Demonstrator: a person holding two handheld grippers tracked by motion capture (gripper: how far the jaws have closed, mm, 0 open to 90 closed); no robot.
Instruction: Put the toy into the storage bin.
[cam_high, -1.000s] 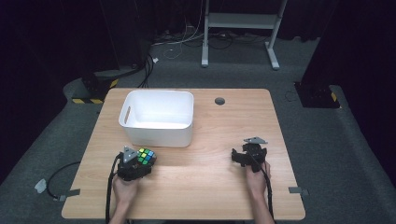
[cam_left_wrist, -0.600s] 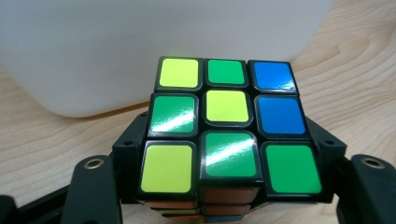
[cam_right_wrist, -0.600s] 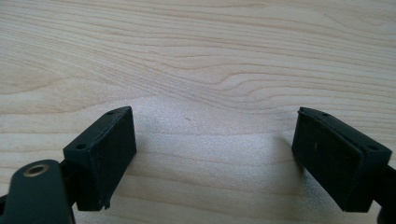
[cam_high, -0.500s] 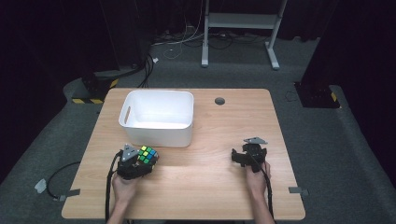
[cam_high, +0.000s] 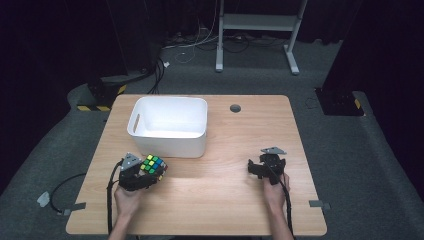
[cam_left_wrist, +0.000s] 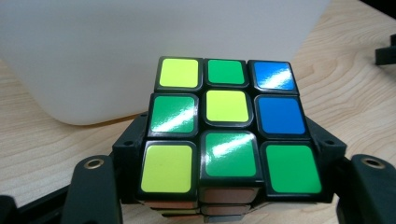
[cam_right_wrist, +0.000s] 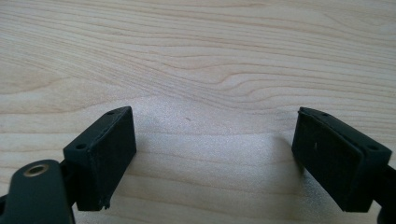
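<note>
My left gripper (cam_high: 142, 172) pinches the puzzle cube (cam_left_wrist: 229, 128) just before the white bin (cam_high: 170, 125), likely for dropping in; my right gripper (cam_right_wrist: 215, 158), spread and empty, waits well aside.

a: in the left gripper view, the puzzle cube (cam_left_wrist: 224, 126) hides both jaw faces, and the bottom edge crops its lower rows.

b: the white bin (cam_left_wrist: 159, 46) is cropped at the top. the right gripper (cam_right_wrist: 215, 154) is cropped at the bottom.
</note>
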